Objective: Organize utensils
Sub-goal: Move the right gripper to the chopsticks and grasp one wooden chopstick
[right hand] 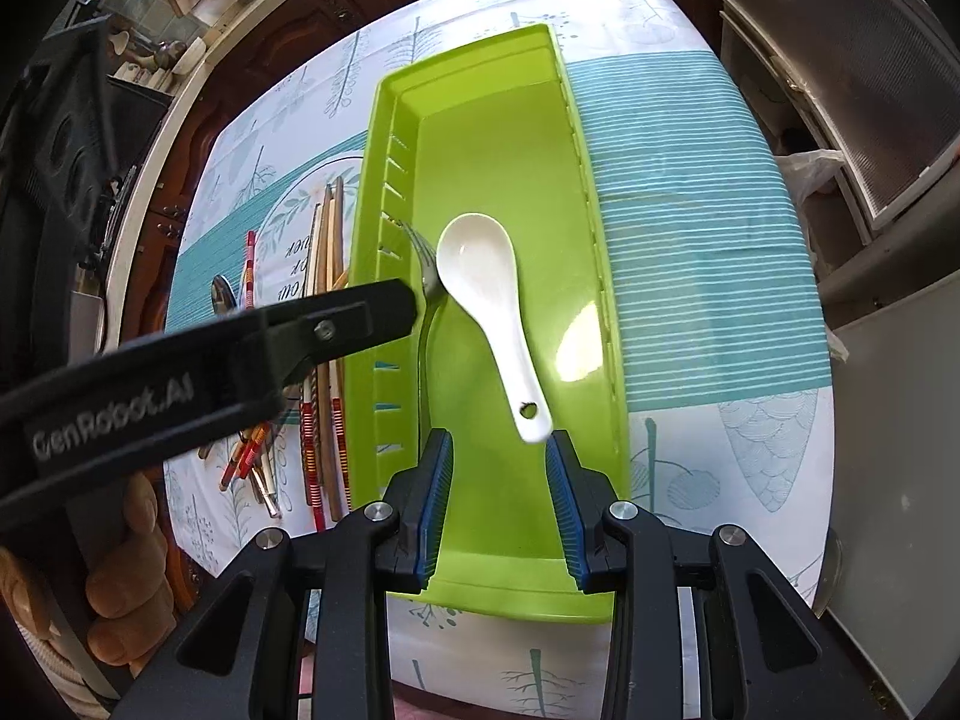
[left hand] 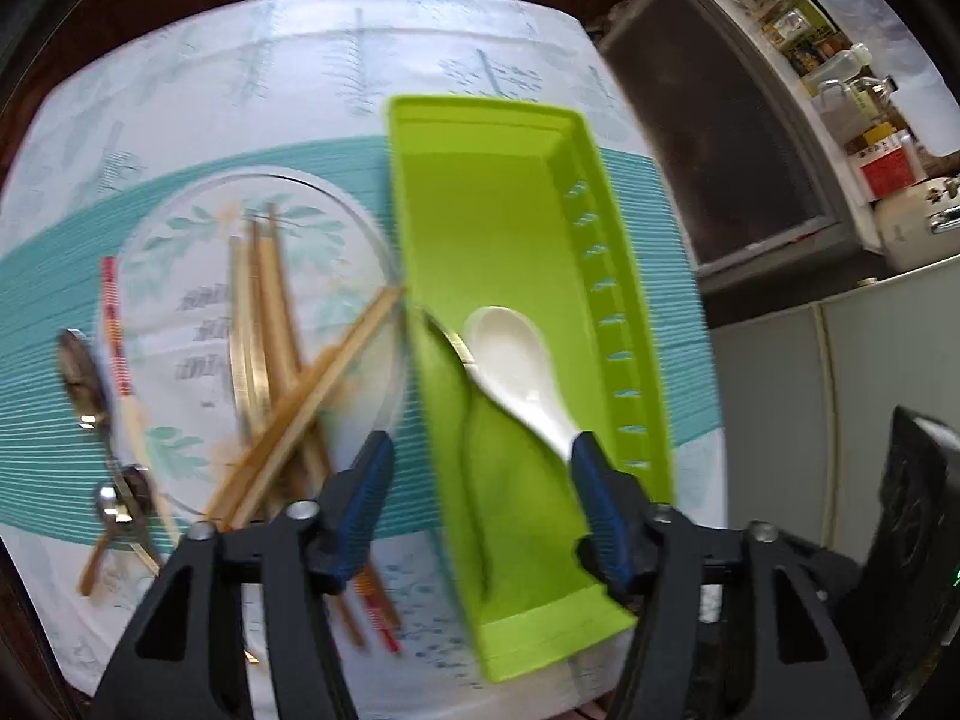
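A green tray (right hand: 510, 360) is seen lying lengthwise on the table (right hand: 690, 210), its long axis running away from both cameras. Inside it a white spoon (right hand: 486, 300) is laid with its bowl toward the far end and its handle toward the near end, slightly slanted; a fork (right hand: 423, 264) is seen beside it against the tray's left wall.

The right hand-held gripper (right hand: 497, 468) is held above the near end of the tray, its jaws spread wide and nothing between them. The spoon's handle tip is placed just ahead of it, close to the right finger pad, so the spoon's long axis is roughly in line with the gripper's reach.

The left hand-held gripper (left hand: 480, 468) is likewise spread wide and empty. It is held straddling the tray's left wall, one finger over the plate (left hand: 180, 252) and one over the tray. The left view is smeared by motion, so the height above the tray cannot be judged well.

The remaining utensils are left outside the tray, toward the table's left edge: chopsticks (left hand: 270, 330) are piled across the glass plate, pointing mostly away from the camera, with a metal spoon (left hand: 81, 378) beyond them. These are nearer the left gripper, and it is judged that the next pick is to be made there, with the jaws set across the chopsticks' length.
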The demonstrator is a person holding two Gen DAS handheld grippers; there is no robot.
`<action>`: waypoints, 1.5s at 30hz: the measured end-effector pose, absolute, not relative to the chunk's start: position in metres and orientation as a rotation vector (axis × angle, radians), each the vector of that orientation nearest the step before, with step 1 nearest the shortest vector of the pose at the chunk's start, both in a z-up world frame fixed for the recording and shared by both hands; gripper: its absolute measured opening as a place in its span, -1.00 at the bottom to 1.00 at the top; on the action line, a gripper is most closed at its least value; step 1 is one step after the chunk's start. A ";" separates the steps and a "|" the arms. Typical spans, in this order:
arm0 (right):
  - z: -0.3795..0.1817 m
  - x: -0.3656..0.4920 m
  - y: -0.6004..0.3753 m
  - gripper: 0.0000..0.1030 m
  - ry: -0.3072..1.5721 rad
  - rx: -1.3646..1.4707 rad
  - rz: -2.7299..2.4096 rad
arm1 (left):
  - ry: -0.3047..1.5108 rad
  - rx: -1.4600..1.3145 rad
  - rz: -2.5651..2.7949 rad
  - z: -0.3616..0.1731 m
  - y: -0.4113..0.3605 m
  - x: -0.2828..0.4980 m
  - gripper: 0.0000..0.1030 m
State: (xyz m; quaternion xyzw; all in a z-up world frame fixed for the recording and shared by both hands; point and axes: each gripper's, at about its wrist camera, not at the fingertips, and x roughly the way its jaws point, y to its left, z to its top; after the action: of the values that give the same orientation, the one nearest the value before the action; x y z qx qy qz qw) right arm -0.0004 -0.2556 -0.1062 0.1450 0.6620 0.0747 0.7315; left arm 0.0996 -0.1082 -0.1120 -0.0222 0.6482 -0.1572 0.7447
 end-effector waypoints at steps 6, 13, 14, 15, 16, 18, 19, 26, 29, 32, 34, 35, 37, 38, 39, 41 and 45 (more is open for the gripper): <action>-0.109 0.004 -0.243 -0.35 1.468 0.299 0.178 | 1.368 -0.094 -0.331 -0.102 -0.067 0.093 0.19; -0.099 0.004 -0.222 -0.35 1.459 0.266 0.210 | 1.477 -0.212 -0.242 -0.113 0.000 0.089 -0.19; -0.097 0.005 -0.218 -0.35 1.457 0.259 0.217 | 1.483 -0.204 -0.212 -0.114 0.012 0.087 -0.19; -0.095 0.006 -0.215 -0.35 1.454 0.254 0.224 | 1.482 -0.193 -0.192 -0.114 0.020 0.085 -0.19; -0.093 0.007 -0.211 -0.35 1.452 0.246 0.232 | 1.475 -0.182 -0.167 -0.113 0.030 0.083 -0.19; -0.090 0.008 -0.200 -0.35 1.450 0.236 0.246 | 1.469 -0.178 -0.140 -0.113 0.052 0.076 -0.19; -0.089 0.009 -0.195 -0.35 1.450 0.232 0.256 | 1.467 -0.178 -0.123 -0.113 0.063 0.074 -0.19; -0.085 0.015 -0.157 -0.35 1.454 0.213 0.320 | 1.460 -0.157 -0.087 -0.119 0.097 0.068 -0.19; -0.087 0.019 -0.141 -0.35 1.459 0.226 0.348 | 1.456 -0.130 -0.114 -0.120 0.101 0.068 -0.19; -0.095 0.020 -0.128 -0.35 1.476 0.269 0.372 | 1.461 -0.077 -0.158 -0.121 0.097 0.070 -0.29; -0.102 0.019 -0.121 -0.35 1.489 0.293 0.379 | 1.469 -0.052 -0.188 -0.122 0.095 0.072 -0.35; -0.106 0.019 -0.117 -0.35 1.497 0.313 0.382 | 1.472 -0.043 -0.203 -0.122 0.093 0.073 -0.37; -0.113 0.018 -0.110 -0.38 1.508 0.349 0.387 | 1.471 -0.027 -0.232 -0.121 0.093 0.075 -0.38; -0.116 0.018 -0.106 -0.40 1.509 0.358 0.386 | 1.469 -0.016 -0.248 -0.121 0.093 0.076 -0.38; -0.119 0.018 -0.102 -0.41 1.509 0.362 0.382 | 1.469 -0.007 -0.267 -0.121 0.092 0.078 -0.38; -0.124 0.017 -0.095 -0.43 1.507 0.374 0.367 | 1.476 0.009 -0.300 -0.124 0.090 0.082 -0.39; -0.140 0.015 -0.086 -0.49 1.518 0.453 0.318 | 1.494 0.048 -0.368 -0.131 0.086 0.089 -0.39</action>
State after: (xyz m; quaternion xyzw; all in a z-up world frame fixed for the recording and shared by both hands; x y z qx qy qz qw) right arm 0.0151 -0.0856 -0.1401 0.2025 0.6791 0.1423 0.6910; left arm 0.0895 0.0857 -0.1314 0.0216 0.6752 -0.1666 0.7182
